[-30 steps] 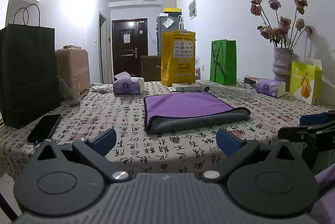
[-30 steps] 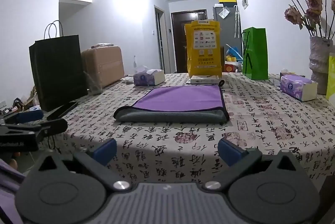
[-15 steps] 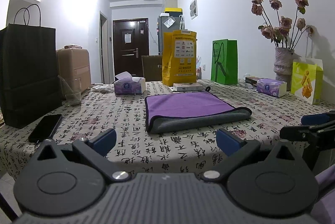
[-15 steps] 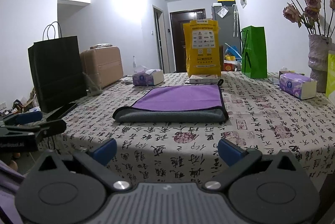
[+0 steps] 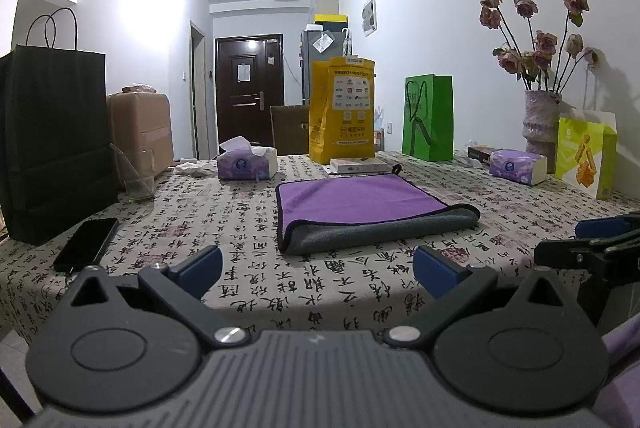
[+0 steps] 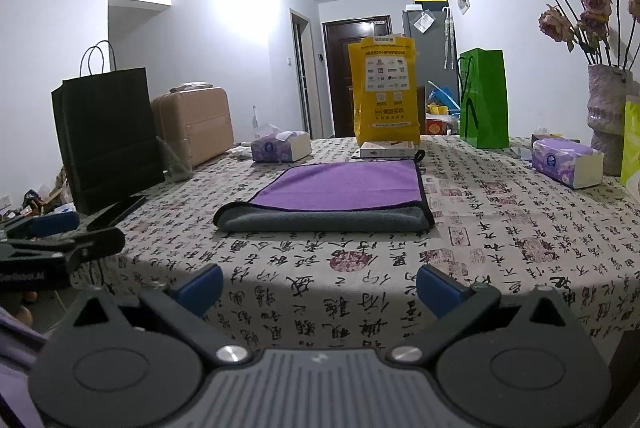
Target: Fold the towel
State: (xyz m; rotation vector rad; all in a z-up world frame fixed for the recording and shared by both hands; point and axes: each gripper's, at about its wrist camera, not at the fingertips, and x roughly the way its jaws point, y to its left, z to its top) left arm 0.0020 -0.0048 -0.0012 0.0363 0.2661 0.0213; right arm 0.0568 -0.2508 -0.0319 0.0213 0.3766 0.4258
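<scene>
Towel (image 5: 360, 204) lies folded on the table (image 5: 248, 228), purple face up with a grey rounded fold along its near edge, well apart from both grippers and touched by neither. Little has changed over the last second: compared with the earlier frames the towel keeps the same shape and spot, and the two wrist views shift only slightly, the bags at the back sitting a touch differently in frame, so both hands seem to be drifting rather than reaching. Left gripper (image 5: 316, 268) hangs at the near table edge with its blue-tipped fingers spread wide and nothing between them; right gripper (image 6: 318, 286) is released in the same way, also empty. Each shows at the margin of the other's view, low and off the cloth. That stillness, with both tongs let go and drawn back from a neatly doubled towel, suggests the fold in hand is finished and the task is at or near its end; whether another fold is meant cannot be told from here. If one is, the grey fold at the near edge looks the easiest place to pinch. Phone (image 5: 86, 244) and glass (image 5: 138, 176) at the left stay clear of the work.
</scene>
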